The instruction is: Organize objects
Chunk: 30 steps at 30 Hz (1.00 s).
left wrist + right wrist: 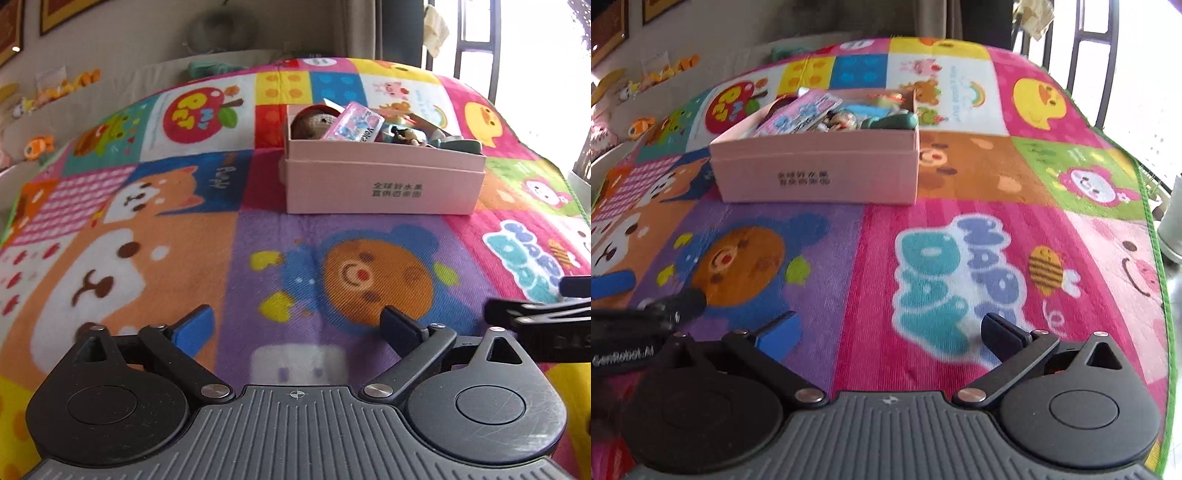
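Observation:
A pink cardboard box [384,184] [816,173] stands on the colourful cartoon blanket [258,240] [960,206], filled with small items: a brown knitted toy [314,120], a pink packet [356,123] [805,110], small figurines [406,136] and a dark green piece [897,120]. My left gripper [297,325] hovers open over the bear patch, well short of the box, nothing between its fingers. My right gripper [888,330] is open too, over the pink lettered patch, empty. Each gripper shows at the edge of the other's view.
The blanket covers a table or bed whose right edge has a green border [1160,258]. Small toys [40,144] line a ledge at the far left. A window with dark bars [1089,55] lies beyond the far right.

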Each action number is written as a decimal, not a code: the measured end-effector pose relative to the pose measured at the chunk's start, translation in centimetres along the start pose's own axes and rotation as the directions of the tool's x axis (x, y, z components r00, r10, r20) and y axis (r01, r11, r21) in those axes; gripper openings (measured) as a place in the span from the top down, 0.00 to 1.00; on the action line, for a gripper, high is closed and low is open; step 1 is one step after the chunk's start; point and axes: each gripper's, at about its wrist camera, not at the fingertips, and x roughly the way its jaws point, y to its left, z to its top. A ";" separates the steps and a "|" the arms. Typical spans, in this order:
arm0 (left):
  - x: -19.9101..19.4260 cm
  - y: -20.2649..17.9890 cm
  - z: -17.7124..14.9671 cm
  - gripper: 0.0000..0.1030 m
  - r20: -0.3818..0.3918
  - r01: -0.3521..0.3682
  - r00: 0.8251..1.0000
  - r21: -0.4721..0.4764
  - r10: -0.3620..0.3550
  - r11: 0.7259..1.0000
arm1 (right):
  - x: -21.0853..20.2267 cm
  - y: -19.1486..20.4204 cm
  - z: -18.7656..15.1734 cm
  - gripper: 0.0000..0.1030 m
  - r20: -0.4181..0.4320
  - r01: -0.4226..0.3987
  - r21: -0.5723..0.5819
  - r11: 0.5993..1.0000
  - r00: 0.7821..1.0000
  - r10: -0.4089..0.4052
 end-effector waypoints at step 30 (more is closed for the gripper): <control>0.6 -0.2 0.5 0.01 -0.004 -0.015 1.000 -0.016 0.014 1.000 | 0.5 0.0 0.0 0.00 0.048 0.005 0.007 1.000 0.999 -0.006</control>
